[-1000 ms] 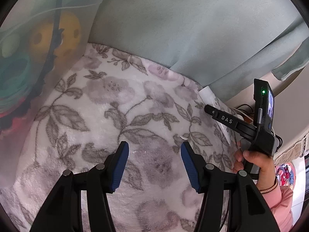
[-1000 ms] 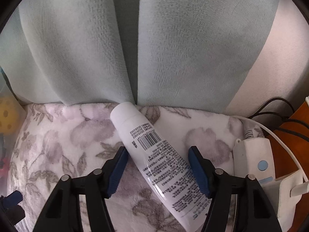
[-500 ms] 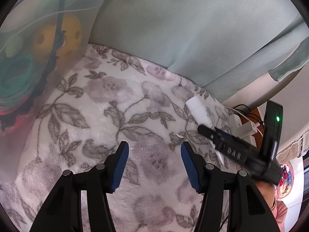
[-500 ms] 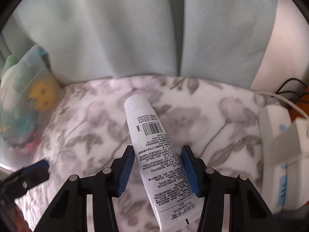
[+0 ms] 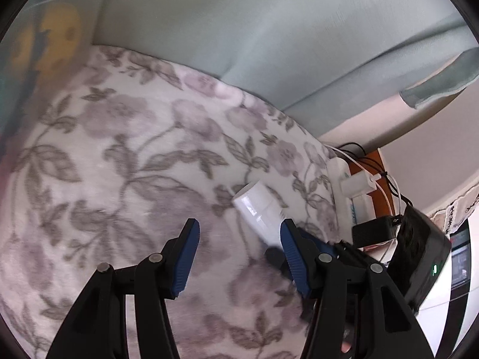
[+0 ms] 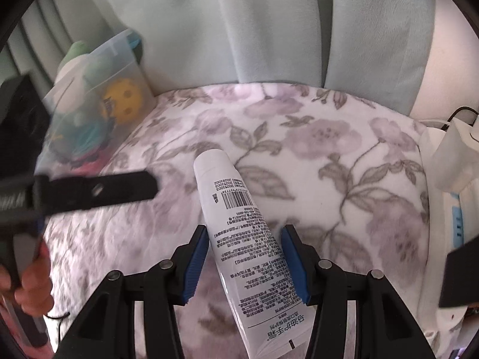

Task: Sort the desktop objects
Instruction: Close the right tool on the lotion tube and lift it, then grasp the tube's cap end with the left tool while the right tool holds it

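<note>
Floral fleece (image 6: 314, 149) covered the desktop, with pale green curtains (image 6: 239, 30) behind it. Between the jaws of the right gripper (image 6: 244, 264) lay a white hand-cream tube (image 6: 239, 224), its long axis running forward along the fingers and cap end pointing away; the jaws had just been closing and the pads looked clenched on its sides. Ahead and to that gripper's left stood a clear storage bin (image 6: 98, 95) of toys. Nearer the bin, the left gripper (image 5: 238, 261) hung released and empty.
</note>
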The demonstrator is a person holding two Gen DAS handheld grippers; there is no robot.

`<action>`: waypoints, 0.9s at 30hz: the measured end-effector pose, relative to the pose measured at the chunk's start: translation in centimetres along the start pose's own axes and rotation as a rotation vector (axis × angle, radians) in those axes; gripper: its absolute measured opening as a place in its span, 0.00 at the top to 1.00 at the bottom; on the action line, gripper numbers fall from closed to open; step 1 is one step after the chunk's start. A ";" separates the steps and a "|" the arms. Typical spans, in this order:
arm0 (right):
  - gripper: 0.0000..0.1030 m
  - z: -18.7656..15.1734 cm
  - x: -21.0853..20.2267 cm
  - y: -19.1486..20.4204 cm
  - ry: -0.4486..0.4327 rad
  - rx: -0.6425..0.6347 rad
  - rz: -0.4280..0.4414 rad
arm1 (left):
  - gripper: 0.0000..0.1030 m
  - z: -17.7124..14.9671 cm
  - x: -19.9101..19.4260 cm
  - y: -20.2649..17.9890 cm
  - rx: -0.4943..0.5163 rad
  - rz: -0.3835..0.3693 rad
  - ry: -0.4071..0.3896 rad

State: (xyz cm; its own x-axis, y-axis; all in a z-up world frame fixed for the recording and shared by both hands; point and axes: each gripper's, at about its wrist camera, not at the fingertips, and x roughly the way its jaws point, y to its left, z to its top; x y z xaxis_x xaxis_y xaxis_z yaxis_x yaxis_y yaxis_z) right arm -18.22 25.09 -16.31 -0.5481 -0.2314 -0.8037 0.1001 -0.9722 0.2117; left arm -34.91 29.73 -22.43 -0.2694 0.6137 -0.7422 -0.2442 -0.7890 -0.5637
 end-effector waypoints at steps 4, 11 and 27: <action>0.48 -0.8 -1.3 -0.5 0.004 -0.004 0.007 | 0.44 1.2 7.4 -2.6 -0.011 -0.029 0.067; 0.48 -1.7 -2.1 -0.5 0.006 0.004 -0.003 | 0.44 2.5 8.7 -3.3 -0.068 -0.075 0.115; 0.44 -3.5 -4.2 -0.9 0.021 0.052 -0.036 | 0.61 -0.7 0.1 -0.8 -0.114 -0.053 0.076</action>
State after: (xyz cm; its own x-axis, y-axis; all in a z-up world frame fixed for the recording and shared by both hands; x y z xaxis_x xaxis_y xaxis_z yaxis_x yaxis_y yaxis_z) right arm -13.09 26.86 -15.05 -0.5330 -0.1971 -0.8228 0.0370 -0.9770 0.2101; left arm -34.09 30.43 -22.27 -0.1866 0.6541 -0.7331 -0.1476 -0.7564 -0.6373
